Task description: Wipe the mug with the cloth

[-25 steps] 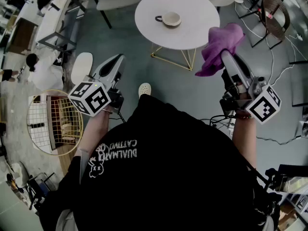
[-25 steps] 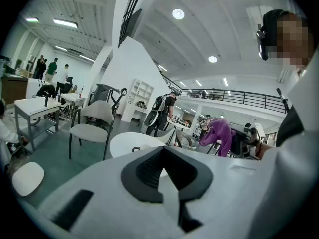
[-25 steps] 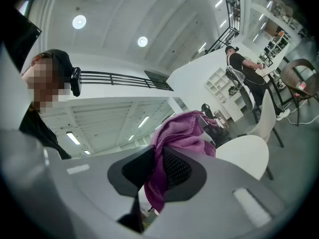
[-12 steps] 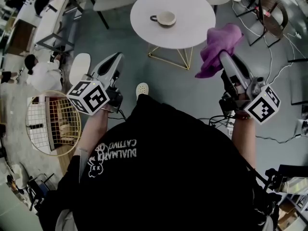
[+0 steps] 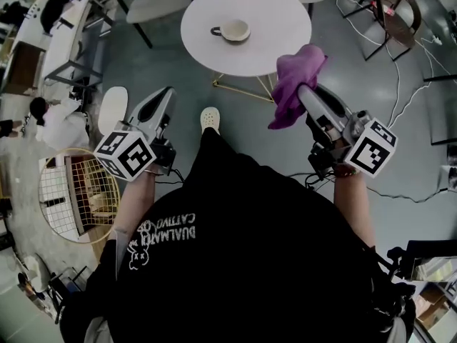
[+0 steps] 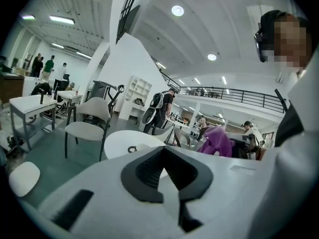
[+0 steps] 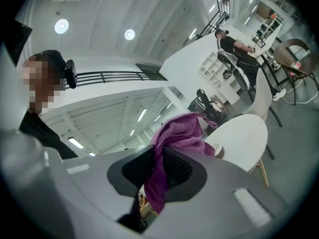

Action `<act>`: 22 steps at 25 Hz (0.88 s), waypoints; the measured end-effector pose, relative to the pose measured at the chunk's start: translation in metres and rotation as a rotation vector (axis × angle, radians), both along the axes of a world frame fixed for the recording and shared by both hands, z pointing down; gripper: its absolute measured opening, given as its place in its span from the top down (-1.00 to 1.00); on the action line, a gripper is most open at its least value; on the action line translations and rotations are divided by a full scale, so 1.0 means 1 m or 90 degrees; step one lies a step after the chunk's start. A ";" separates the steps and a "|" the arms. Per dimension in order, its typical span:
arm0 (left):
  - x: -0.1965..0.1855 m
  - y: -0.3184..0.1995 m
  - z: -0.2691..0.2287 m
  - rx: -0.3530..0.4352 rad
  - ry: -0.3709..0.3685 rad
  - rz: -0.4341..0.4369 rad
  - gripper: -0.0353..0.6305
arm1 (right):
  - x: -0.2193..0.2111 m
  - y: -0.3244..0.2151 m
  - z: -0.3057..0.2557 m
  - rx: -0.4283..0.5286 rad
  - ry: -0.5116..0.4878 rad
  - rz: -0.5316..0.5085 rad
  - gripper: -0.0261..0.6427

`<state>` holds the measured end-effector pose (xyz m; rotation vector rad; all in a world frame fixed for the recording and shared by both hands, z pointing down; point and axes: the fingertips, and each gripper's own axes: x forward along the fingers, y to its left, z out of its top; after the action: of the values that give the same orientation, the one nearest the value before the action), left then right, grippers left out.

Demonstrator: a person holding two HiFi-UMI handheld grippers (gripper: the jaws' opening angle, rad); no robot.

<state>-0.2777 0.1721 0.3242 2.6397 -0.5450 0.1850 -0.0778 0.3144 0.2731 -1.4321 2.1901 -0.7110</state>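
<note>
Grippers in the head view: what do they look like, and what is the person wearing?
Both the left gripper and the right gripper are pale grey tapering shells with black pads. Each carries a white cube printed with black square markers, and black cables trail near the handles. The person wears a black top with white lettering.

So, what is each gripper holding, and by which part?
Right gripper: purple cloth, pinched partway along, a tail hanging below. Left gripper: shut, empty.
</note>
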 end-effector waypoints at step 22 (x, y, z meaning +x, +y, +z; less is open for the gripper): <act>0.166 -0.200 0.041 -0.024 0.000 0.248 0.90 | 0.054 -0.169 0.087 -0.196 -0.039 0.104 0.73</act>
<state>-0.1120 -0.0274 0.3650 2.6826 -0.0204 0.3076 -0.0239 0.1452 0.3599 -1.6912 1.9521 -1.0521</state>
